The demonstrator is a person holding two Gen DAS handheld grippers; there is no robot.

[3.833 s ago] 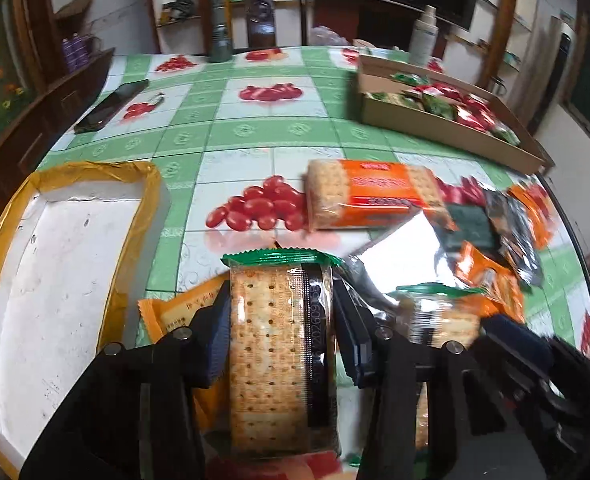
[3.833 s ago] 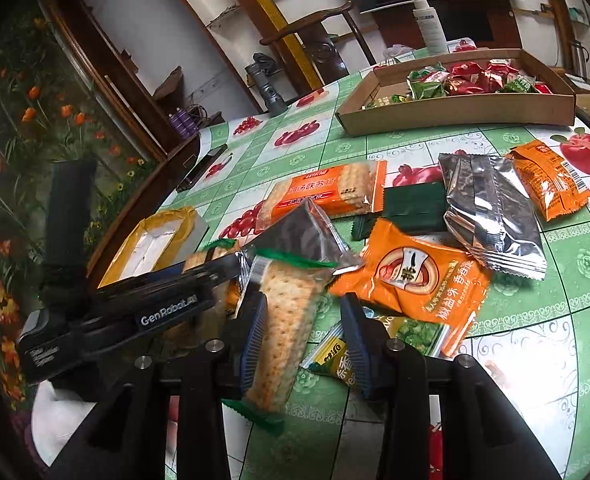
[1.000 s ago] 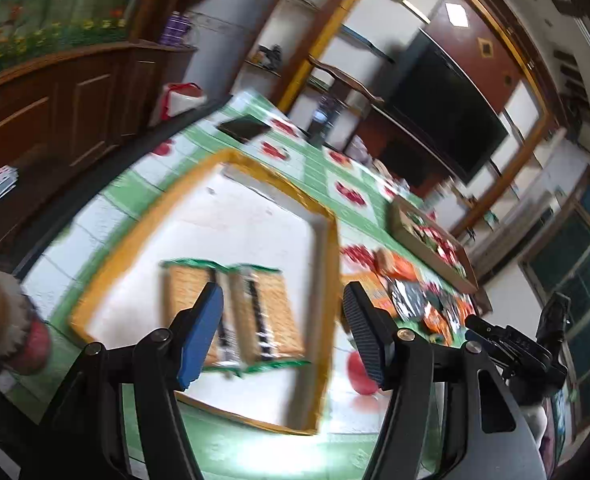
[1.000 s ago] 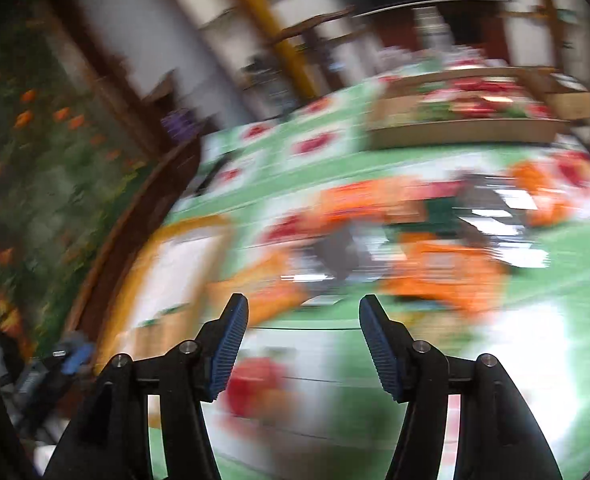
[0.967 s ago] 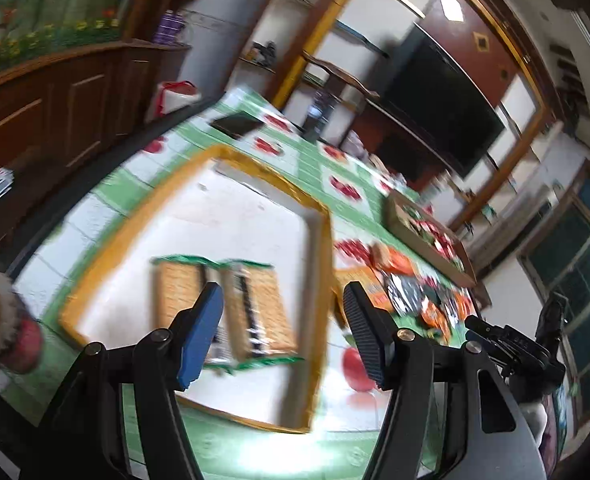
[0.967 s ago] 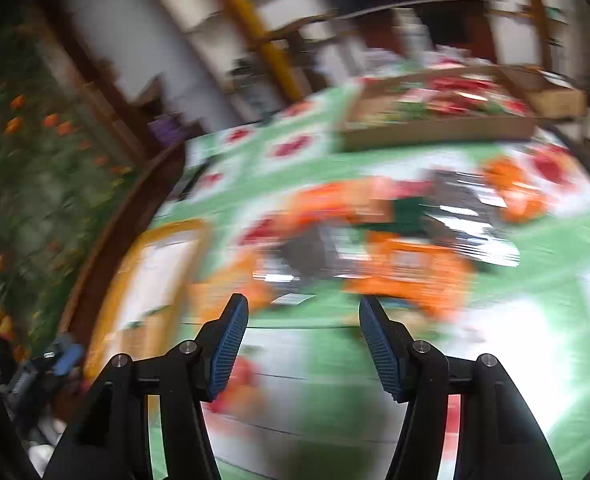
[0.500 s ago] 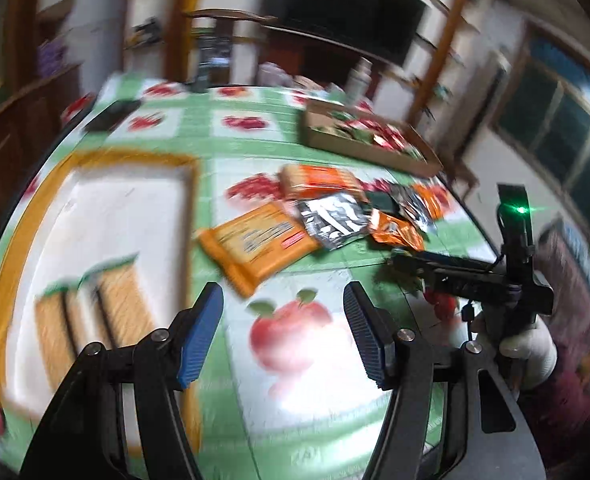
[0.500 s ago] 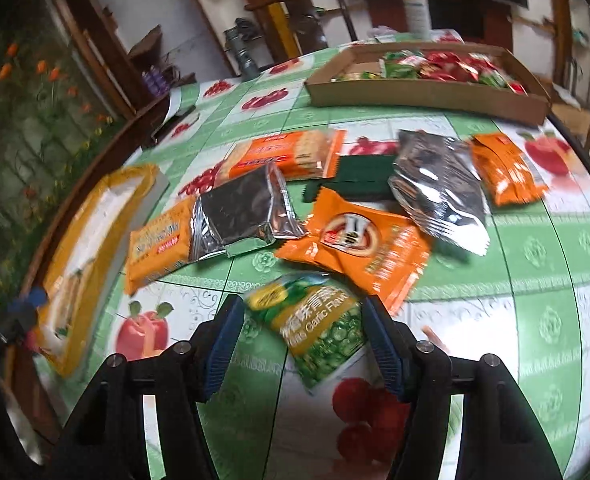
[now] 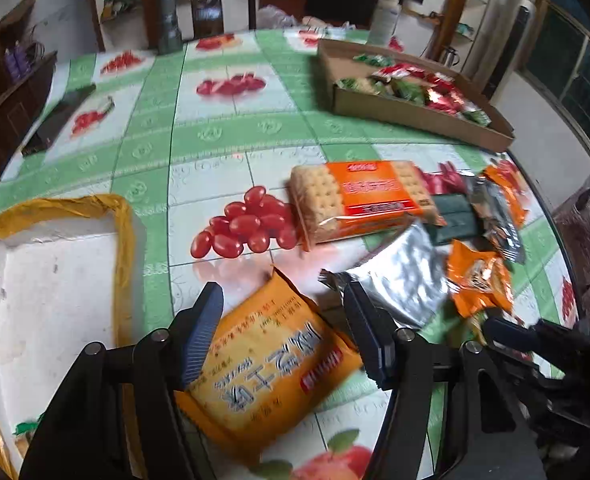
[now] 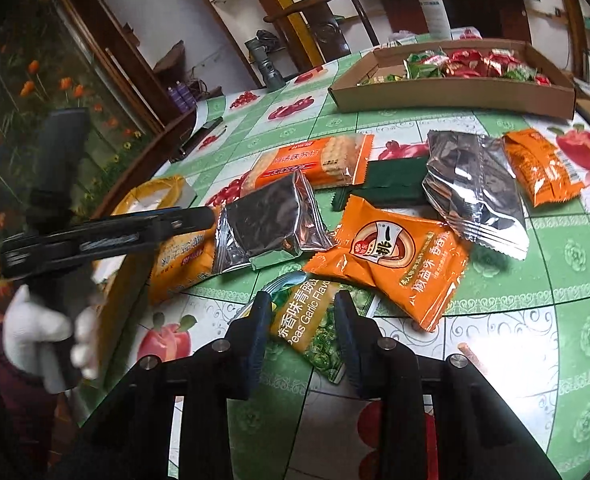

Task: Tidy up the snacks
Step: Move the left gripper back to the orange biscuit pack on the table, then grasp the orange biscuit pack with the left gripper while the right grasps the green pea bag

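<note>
Fruit-print green table, snack packets, cardboard tray, yellow-rimmed white tray, spray bottle

The left gripper stands spread over a yellow-orange biscuit packet, with a crinkled silver foil pouch crowding its right finger. A white foam tray with yellow-taped rim walls the left side. The right gripper straddles a green garlic-pea packet; an orange round-logo snack bag lies just ahead. Bare green-checked tablecloth opens beyond.
</note>
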